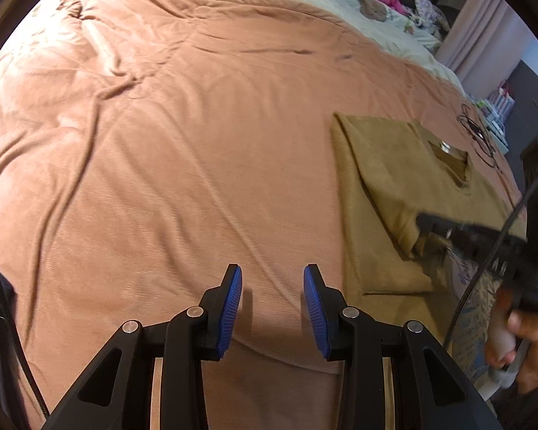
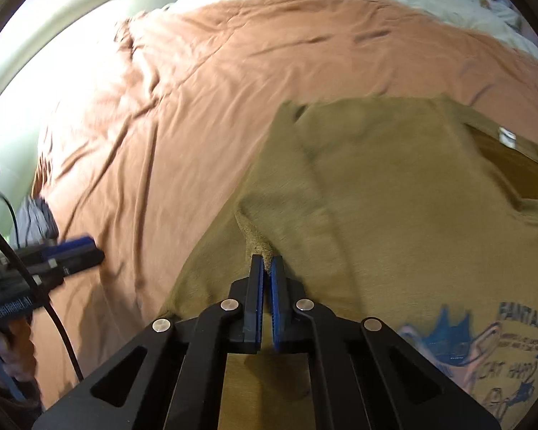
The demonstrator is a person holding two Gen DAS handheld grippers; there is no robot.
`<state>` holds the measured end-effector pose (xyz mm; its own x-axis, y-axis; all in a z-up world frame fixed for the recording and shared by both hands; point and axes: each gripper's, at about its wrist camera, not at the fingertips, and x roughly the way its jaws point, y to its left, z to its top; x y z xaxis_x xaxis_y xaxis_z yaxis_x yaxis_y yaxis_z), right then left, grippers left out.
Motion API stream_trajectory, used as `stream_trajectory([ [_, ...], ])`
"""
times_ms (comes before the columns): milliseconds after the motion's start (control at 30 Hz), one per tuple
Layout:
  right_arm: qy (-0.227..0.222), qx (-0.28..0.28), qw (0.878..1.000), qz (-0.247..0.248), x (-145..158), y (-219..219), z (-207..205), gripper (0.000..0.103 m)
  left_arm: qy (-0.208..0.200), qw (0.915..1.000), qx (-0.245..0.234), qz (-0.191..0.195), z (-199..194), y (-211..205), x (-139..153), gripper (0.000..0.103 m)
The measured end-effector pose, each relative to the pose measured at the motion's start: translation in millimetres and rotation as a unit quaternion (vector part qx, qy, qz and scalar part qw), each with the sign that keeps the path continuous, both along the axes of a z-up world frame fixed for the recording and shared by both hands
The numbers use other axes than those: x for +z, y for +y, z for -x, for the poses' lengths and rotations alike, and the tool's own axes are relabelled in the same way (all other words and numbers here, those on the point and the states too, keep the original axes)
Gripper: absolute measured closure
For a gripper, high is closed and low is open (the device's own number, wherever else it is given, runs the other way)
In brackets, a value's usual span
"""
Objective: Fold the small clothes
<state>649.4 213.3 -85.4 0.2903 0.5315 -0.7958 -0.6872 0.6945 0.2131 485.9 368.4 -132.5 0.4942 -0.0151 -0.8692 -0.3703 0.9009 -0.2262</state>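
Left wrist view: the left gripper (image 1: 272,308) hovers with its blue pads apart and nothing between them, over bare orange bedspread (image 1: 154,150) at the bottom centre of the frame. The tan T-shirt (image 1: 387,179) lies at the right, one side already folded inward, neck opening toward the upper right. The right gripper (image 1: 426,224) reaches in from the right edge onto the shirt's folded sleeve, with a hand (image 1: 520,337) on its handle at the lower right. A black cable crosses in front of the shirt there and could drag on the cloth if it swings lower.

Right wrist view: the right gripper (image 2: 268,268), at bottom centre, is clamped on a small peak of the T-shirt (image 2: 412,197), apparently the sleeve's edge. Only a narrow pinch of fabric sits between the pads, so it may slip out once pulled, or the lift may catch just one layer and open the fold already made. The left gripper (image 2: 71,247) waits at the left edge, well apart from the shirt; with nothing pinning the garment, a pull may slide the whole shirt across the smooth spread. The printed front sits at the lower right.
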Motion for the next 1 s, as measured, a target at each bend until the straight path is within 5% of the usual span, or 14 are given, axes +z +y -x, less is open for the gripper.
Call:
stream_trajectory([
  [333,-0.037,-0.104,0.994,0.005,15.9,-38.0,-28.0,0.103,0.017,0.9992,-0.037,0.003,-15.2,-31.1,-15.1,0.065],
  [500,-0.029,-0.144,0.987,0.061,8.0,-42.3,-29.2,0.102,0.032,0.9982,-0.05,-0.008,-18.8,-43.0,-24.9,0.061],
  [533,-0.016,-0.143,0.988,0.057,4.9,-43.9,-27.5,0.098,0.036,0.998,-0.051,-0.012,-19.6,-44.4,-27.2,0.061],
  [600,-0.015,-0.142,0.989,0.05,4.1,-49.1,-21.1,0.075,0.047,0.9975,-0.048,-0.023,-19.3,-45.0,-31.5,0.061],
  [633,-0.019,-0.141,0.989,0.044,5.6,-55.1,-15.7,0.049,0.048,0.9975,-0.046,-0.024,-17.8,-44.5,-32.2,0.061],
  [667,-0.025,-0.144,0.989,0.035,8.2,-62.0,-11.0,0.036,0.047,0.9978,-0.043,-0.021,-15.9,-44.0,-31.8,0.061],
  [700,-0.029,-0.147,0.988,0.03,11.0,-71.5,-5.9,0.036,0.046,0.998,-0.039,-0.019,-13.5,-43.5,-30.4,0.06],
  [733,-0.029,-0.148,0.988,0.028,12.1,-78.4,-1.4,0.035,0.047,0.998,-0.037,-0.022,-12.5,-42.9,-29.3,0.058],
  [867,-0.027,-0.157,0.987,0.029,15.7,-115.5,12.5,0.035,0.048,0.9975,-0.022,-0.047,-9.4,-51.3,-16.5,0.024],
  [1000,-0.022,-0.175,0.984,0.024,17.7,-154.8,30.6,0.036,0.043,0.9957,-0.02,-0.08,-6.4,-70.9,1.1,0.01],
])
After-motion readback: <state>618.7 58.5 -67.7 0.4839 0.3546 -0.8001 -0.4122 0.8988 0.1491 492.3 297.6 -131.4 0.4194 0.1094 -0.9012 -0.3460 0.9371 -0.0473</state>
